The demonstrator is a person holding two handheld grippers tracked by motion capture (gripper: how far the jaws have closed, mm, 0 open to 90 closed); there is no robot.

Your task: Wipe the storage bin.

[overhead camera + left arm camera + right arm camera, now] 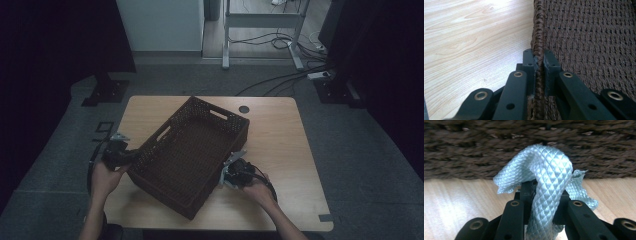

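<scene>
My left gripper (539, 62) is clamped on the basket's (192, 145) rim, one jaw outside the woven wall and one inside, so the wall is pinched between the pads; I judge this grip is there to steady the basket and keep it from sliding on the table (280, 135) while the other hand works. The basket sits slanted across the middle of the table, its near corner toward me, open side up and nothing visible inside. My right gripper (541, 192) is closed on a pale woven strap (549, 177), which loops up over the jaws and folds back down. In the right gripper view the strap hangs just in front of the basket's outer wall, near but, as far as I can tell, not touching it. In the high view this gripper (231, 172) lies by the basket's right side, low over the table. The strap is held near its bend, probably so a free end can be lifted over the rim.
</scene>
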